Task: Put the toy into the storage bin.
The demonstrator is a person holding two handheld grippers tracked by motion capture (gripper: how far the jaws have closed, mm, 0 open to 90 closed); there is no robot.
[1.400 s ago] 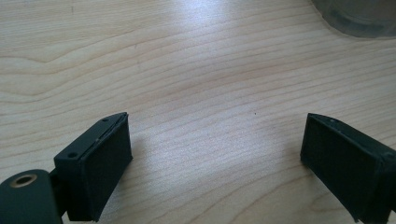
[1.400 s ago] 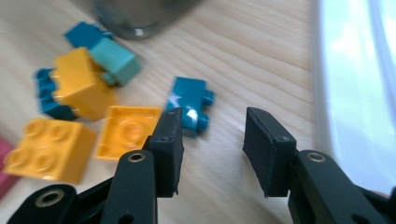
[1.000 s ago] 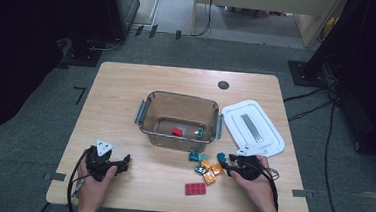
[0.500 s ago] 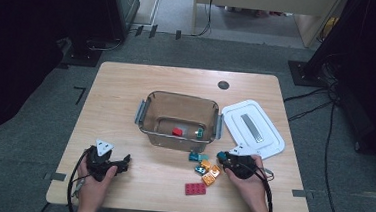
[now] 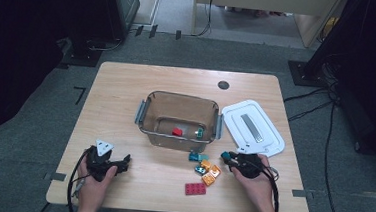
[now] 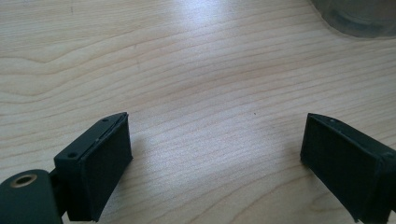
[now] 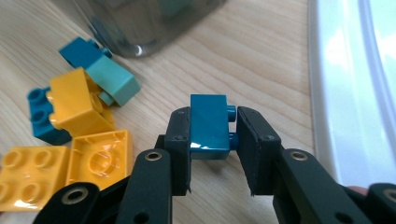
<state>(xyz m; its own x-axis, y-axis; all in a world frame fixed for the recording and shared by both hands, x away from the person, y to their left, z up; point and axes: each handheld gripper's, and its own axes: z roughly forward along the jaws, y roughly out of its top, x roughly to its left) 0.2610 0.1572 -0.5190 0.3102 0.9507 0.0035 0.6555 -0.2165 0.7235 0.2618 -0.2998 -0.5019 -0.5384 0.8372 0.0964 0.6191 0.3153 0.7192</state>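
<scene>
The teal brick [image 7: 210, 127] sits between the pads of the right tool [image 7: 214, 154], its studs pointing toward the right-hand pad; the jaws have just been closing and now clamp it on both sides, just above the table [image 7: 261, 56]. In the high view the right tool [image 5: 228, 157] lies near the table's front edge, at about 5 o'clock from the clear bin [image 5: 148, 114].

From the held brick, the loose pile lies at 9 to 10 o'clock in the right gripper view: a yellow brick [image 7: 77, 100] stacked on teal ones, two flat yellow bricks [image 7: 95, 156] below it, well apart from the tool. The bin's corner stands at 11 o'clock, and the white lid [image 7: 355, 84] runs close along 3 o'clock, leaving a bare strip of wood between them.

A red plate [image 5: 195, 189] lies nearer the front edge. The left tool [image 5: 123, 159] rests wide open over bare wood, holding nothing.
</scene>
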